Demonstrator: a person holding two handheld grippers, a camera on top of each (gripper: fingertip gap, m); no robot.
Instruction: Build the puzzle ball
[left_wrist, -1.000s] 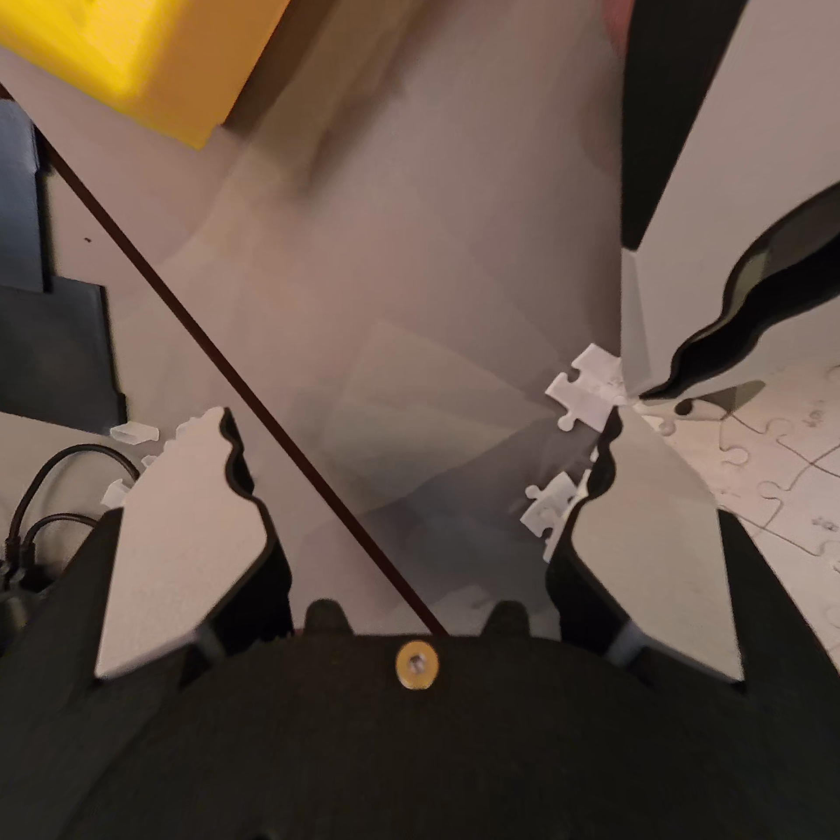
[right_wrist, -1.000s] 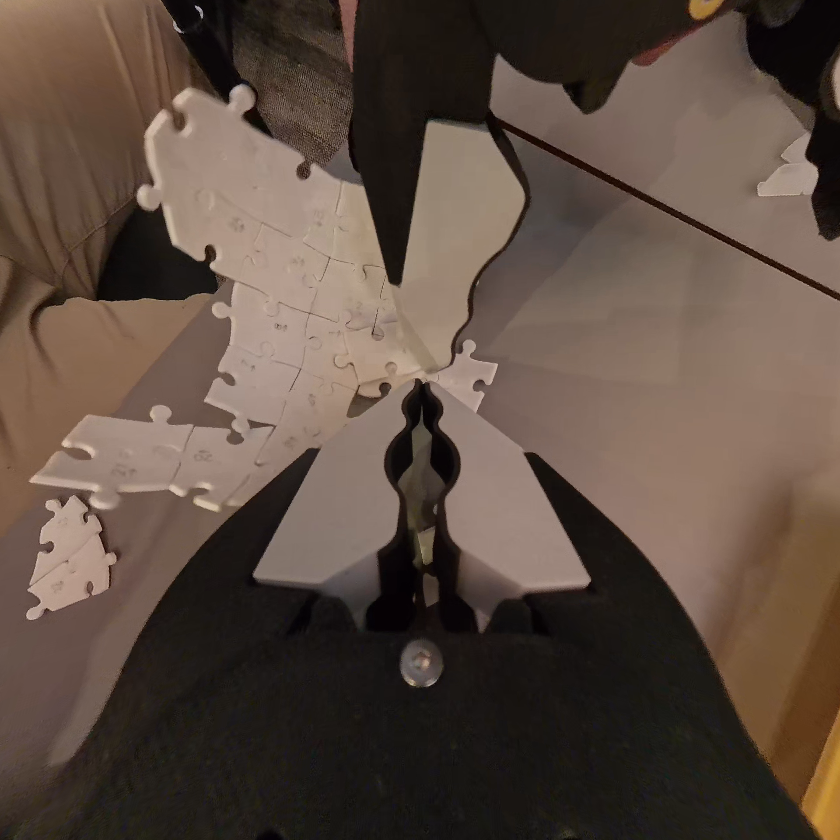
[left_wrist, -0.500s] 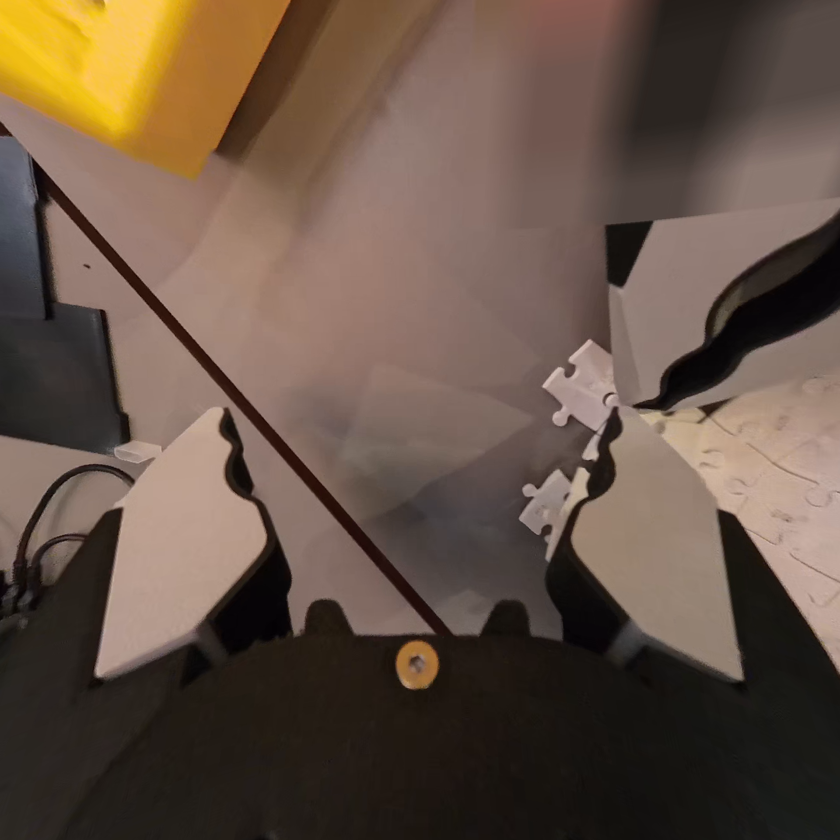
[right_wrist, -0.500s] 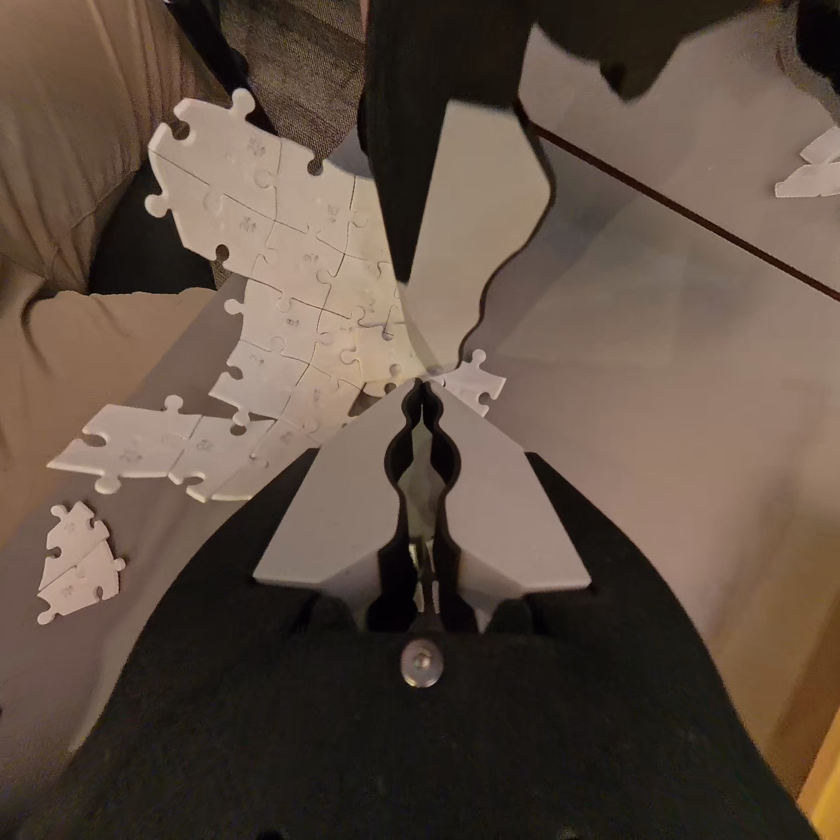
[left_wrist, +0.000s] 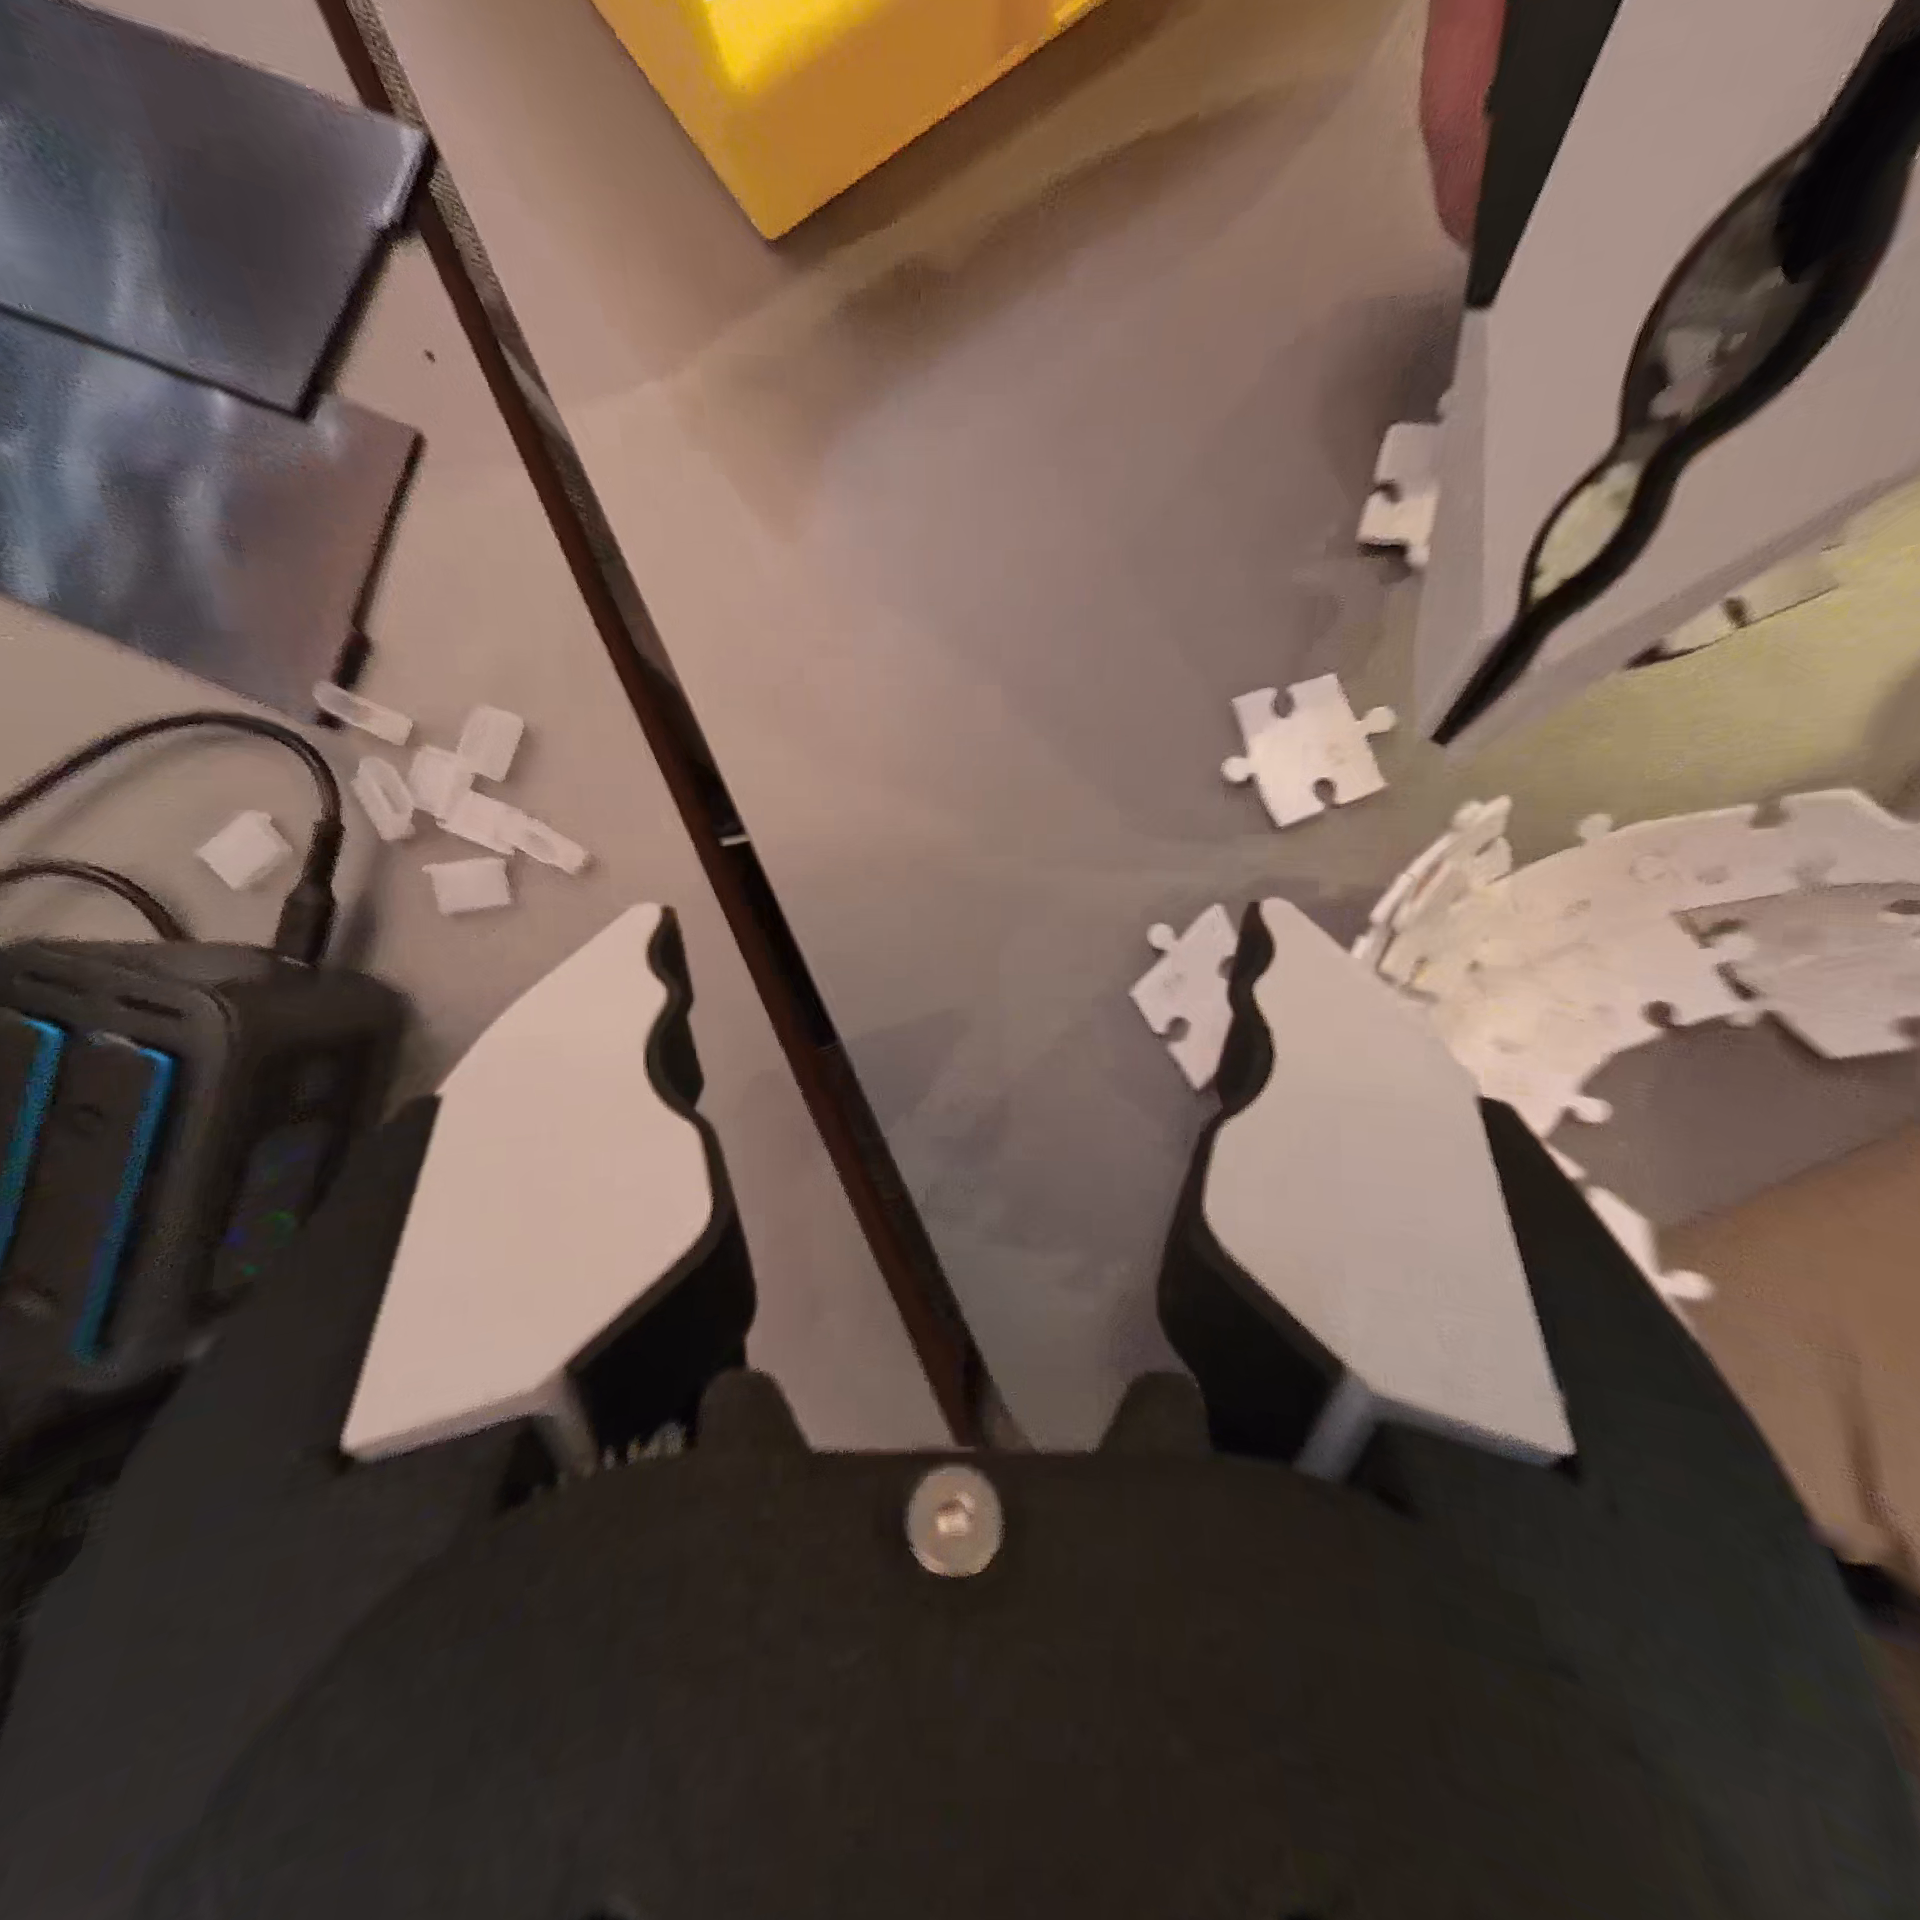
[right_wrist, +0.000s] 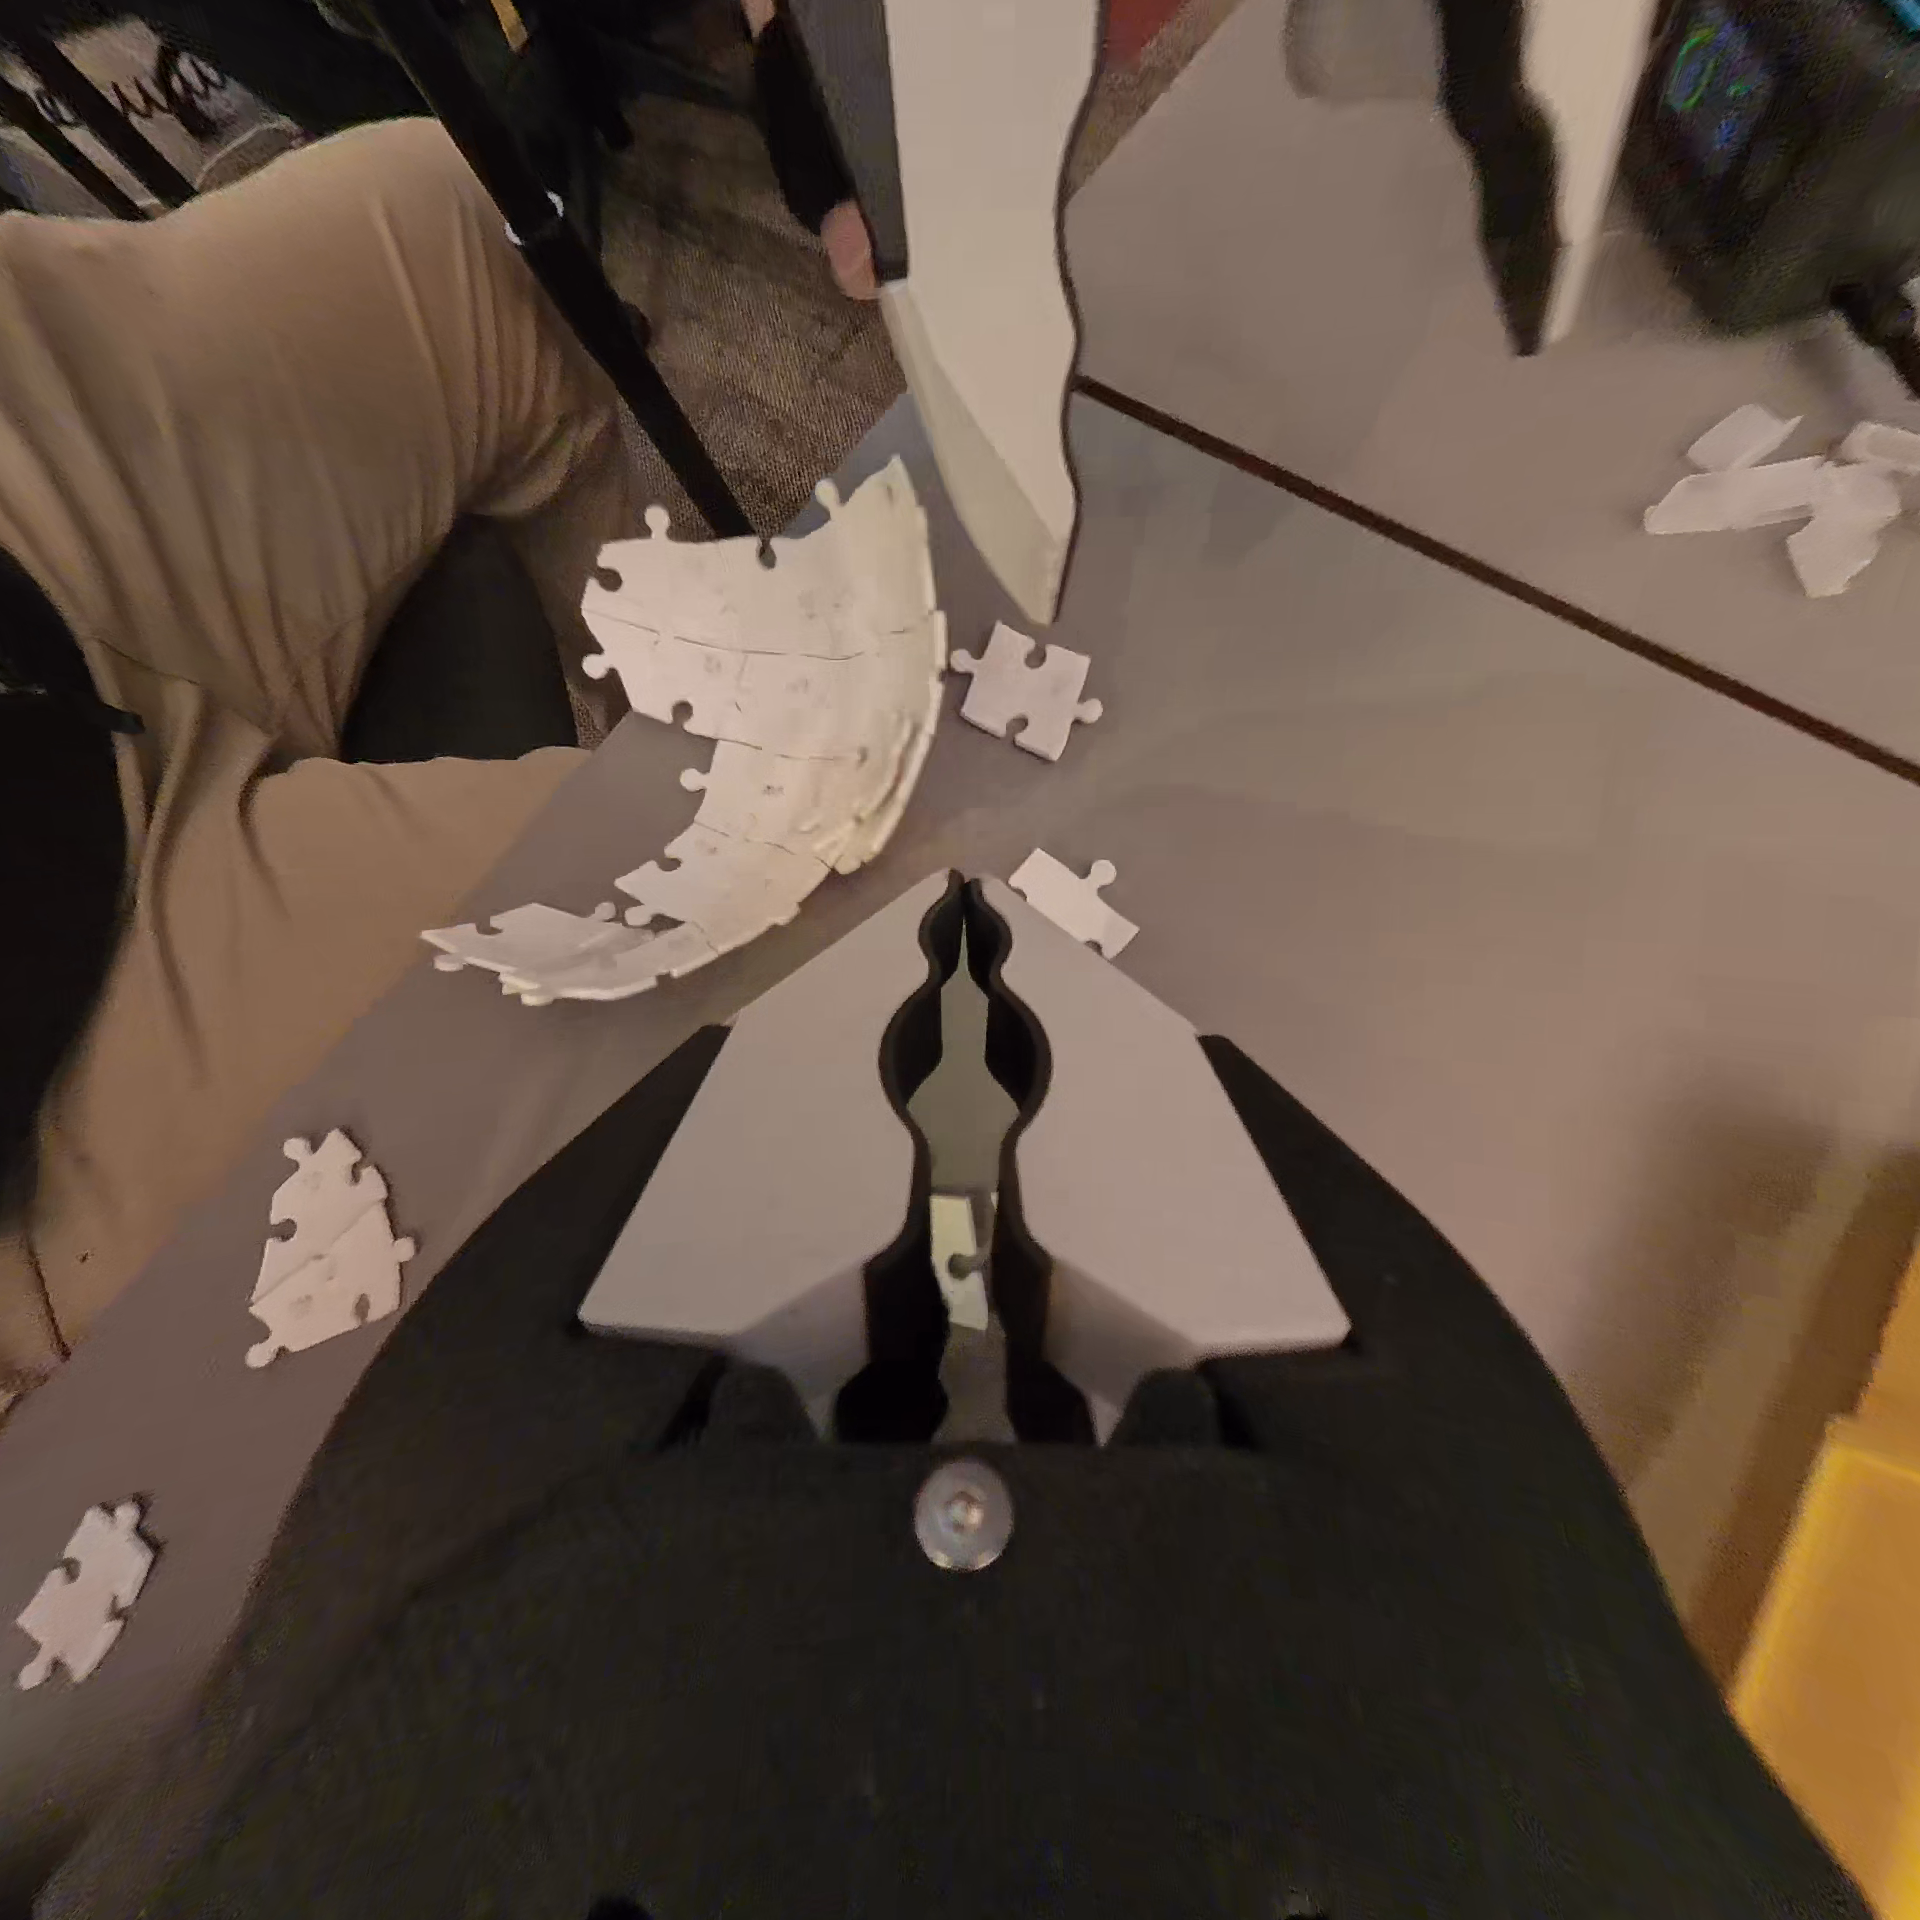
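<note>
The partly built puzzle ball (right_wrist: 790, 717) is a curved white shell of joined pieces lying at the table's near-left edge; it also shows in the left wrist view (left_wrist: 1662, 935). My right gripper (right_wrist: 961, 888) is shut, its tips just short of the shell and beside a loose piece (right_wrist: 1075, 904). A small pale bit shows in the gap between its fingers; I cannot tell what it is. My left gripper (left_wrist: 956, 925) is open and empty above the table, with a loose piece (left_wrist: 1190, 992) by its right finger and another piece (left_wrist: 1304, 758) ahead. Each gripper shows in the other's view: the left (right_wrist: 1288, 478) and the right (left_wrist: 1449, 727).
A yellow box (left_wrist: 862, 83) stands at the back. Black devices with cables (left_wrist: 156, 1091) and small white plastic bits (left_wrist: 447, 790) lie left of a dark seam (left_wrist: 665, 748) in the table. Joined pieces (right_wrist: 327, 1247) and a single piece (right_wrist: 83, 1590) lie near the edge, by a person's beige-clad legs (right_wrist: 260, 416). The left tips stand about 4 cm off the loose piece (left_wrist: 1190, 992). My right wrist view (right_wrist: 1041, 674) looks at it from another angle.
Both grippers have pulled back and away from the shell, which they were touching at its edge. The shell now rests alone on the table. The left stays open, the right stays shut.
</note>
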